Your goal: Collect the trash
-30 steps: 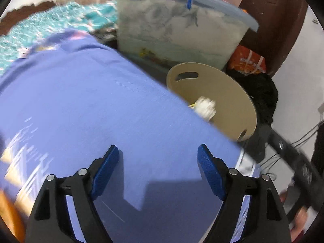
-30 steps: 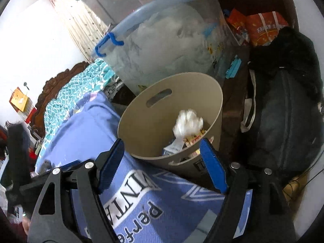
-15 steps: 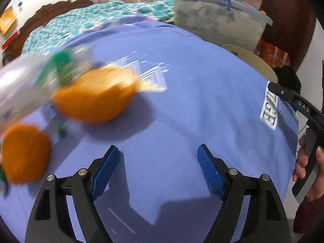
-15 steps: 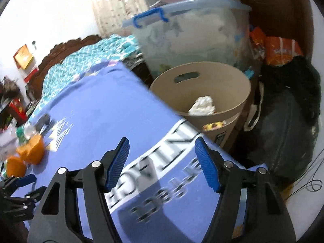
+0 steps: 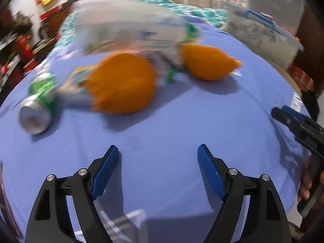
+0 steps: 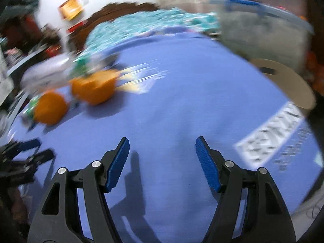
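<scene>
**Both grippers wide and empty over the blue cloth, trash ahead**

The left gripper hangs over a blue cloth with its jaws spread wide and nothing between the blue pads. The trash lies well ahead of it: a green-and-silver drink can on its side at far left, two orange rounded pieces in the middle, and a blurred clear plastic bottle lying behind and between them. Bare cloth separates the pads from all of these.

The right gripper is likewise parted and empty; its jaws have just been closing slightly, with only cloth beneath them. From its view the same orange pieces sit far off to the upper left, with the left gripper's dark frame at the left edge. In the left view the right gripper shows at the right edge, gripped by a hand.

At the cloth's far right edge stands a beige bin with a handle slot. Behind it is a clear storage box with a blue-handled lid, beside a teal patterned bedspread. Everything is smeared by motion blur.
</scene>
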The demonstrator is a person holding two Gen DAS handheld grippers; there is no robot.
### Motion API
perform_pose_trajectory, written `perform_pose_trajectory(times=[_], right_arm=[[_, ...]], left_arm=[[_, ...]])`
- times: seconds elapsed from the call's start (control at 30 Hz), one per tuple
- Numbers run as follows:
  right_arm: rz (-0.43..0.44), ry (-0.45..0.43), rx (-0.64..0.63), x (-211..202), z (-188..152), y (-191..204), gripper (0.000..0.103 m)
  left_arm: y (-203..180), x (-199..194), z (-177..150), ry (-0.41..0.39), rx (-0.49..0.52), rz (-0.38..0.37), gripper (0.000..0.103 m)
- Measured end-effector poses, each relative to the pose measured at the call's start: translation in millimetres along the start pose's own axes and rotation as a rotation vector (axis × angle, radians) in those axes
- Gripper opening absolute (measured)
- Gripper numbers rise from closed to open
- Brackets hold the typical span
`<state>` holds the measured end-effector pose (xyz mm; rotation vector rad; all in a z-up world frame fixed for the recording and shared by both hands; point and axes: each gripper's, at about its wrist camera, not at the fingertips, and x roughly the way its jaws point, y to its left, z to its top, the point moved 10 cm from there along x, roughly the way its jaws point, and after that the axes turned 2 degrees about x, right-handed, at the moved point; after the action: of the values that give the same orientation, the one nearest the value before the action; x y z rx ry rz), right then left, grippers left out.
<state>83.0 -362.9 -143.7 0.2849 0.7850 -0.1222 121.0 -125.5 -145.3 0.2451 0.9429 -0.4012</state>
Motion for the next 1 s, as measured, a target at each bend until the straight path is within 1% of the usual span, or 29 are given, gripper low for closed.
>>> perform_pose_trajectory(times=[0.1,0.13,0.23,0.27,0.3,0.33,0.37,0.43,0.5,0.6,0.67,0.73,0.77,0.8,0.83,0.93,0.97,1.0], right_arm=[[0.107,0.051,-0.031,6,-2,35,0.069],[0.137,0.061,-0.019,8,2,43,0.069],[0.207,0.05,0.07,11,31,54,0.069],[0.218,0.037,0.098,13,43,57,0.069],[0.23,0.022,0.122,16,59,60,0.069],[0.239,0.012,0.139,20,77,66,0.069],[0.247,0.005,0.145,23,92,72,0.069],[0.264,0.001,0.13,35,127,92,0.069],[0.265,0.027,0.094,52,154,116,0.069],[0.265,0.088,-0.003,71,173,158,0.07],[0.285,0.129,-0.116,81,176,193,0.07],[0.309,0.168,-0.238,86,167,221,0.069],[0.315,0.179,-0.297,88,164,229,0.069],[0.322,0.164,-0.364,82,157,238,0.069],[0.338,0.154,-0.398,75,152,239,0.069],[0.453,0.166,-0.436,52,138,235,0.07],[0.479,0.171,-0.456,43,130,229,0.07],[0.49,0.156,-0.475,36,125,223,0.071]], left_arm=[[38,-7,-6,-0.01,-0.09,0.017,0.077],[53,-10,-7,-0.015,-0.123,0.039,0.077],[89,-15,-10,-0.029,-0.21,0.081,0.077],[99,-17,-12,-0.036,-0.24,0.086,0.077],[106,-17,-13,-0.042,-0.27,0.073,0.077],[112,-20,-13,-0.065,-0.303,0.04,0.077],[115,-21,-13,-0.075,-0.326,0.025,0.077],[117,-21,-10,-0.079,-0.338,0.023,0.077],[113,-21,-9,-0.073,-0.321,0.041,0.077],[111,-23,-10,-0.079,-0.317,0.039,0.077],[116,-24,-12,-0.085,-0.343,0.029,0.077],[117,-23,-10,-0.095,-0.364,0.012,0.077],[118,-23,-11,-0.098,-0.369,0.009,0.077],[117,-23,-11,-0.097,-0.369,0.012,0.077],[117,-23,-11,-0.096,-0.367,0.015,0.077],[115,-22,-10,-0.093,-0.363,0.023,0.077],[115,-21,-9,-0.091,-0.362,0.024,0.078],[115,-20,-9,-0.09,-0.359,0.027,0.078]])
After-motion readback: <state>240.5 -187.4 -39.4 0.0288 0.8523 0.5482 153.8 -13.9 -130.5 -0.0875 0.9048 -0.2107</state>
